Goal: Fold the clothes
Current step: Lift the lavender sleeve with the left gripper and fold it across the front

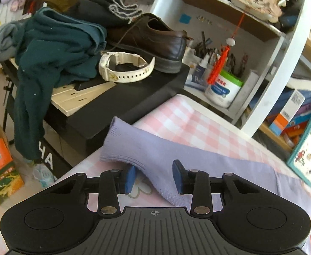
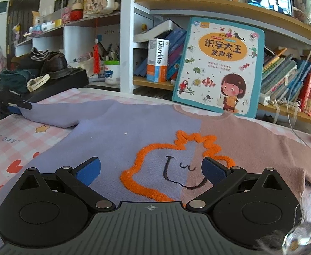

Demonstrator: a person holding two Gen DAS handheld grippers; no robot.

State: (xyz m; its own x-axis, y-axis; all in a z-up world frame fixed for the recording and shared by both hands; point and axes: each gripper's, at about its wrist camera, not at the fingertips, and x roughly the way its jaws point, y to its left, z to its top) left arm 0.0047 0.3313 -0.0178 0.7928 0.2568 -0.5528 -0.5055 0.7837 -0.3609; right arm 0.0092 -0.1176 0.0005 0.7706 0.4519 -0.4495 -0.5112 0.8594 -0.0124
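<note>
Lying flat on the pink checked table (image 2: 8, 148), the sweater (image 2: 117, 136) shows its front upward, lilac on one half and dusty pink on the other, with an orange-outlined figure across the chest. Its neckline points toward the picture book (image 2: 219, 68) propped against the shelf. The lilac sleeve (image 1: 147, 146) stretches sideways, its cuff reaching the table edge beside a black box (image 1: 134, 97) carrying a brown shoe (image 1: 153, 40) and white watch (image 1: 125, 68). The left tongs (image 1: 154, 178) stand narrowly parted, straddling the raised sleeve fabric without pinching it. The right tongs (image 2: 151, 170) hover spread wide over the chest figure. Bare checked cloth lies below the sleeve.
</note>
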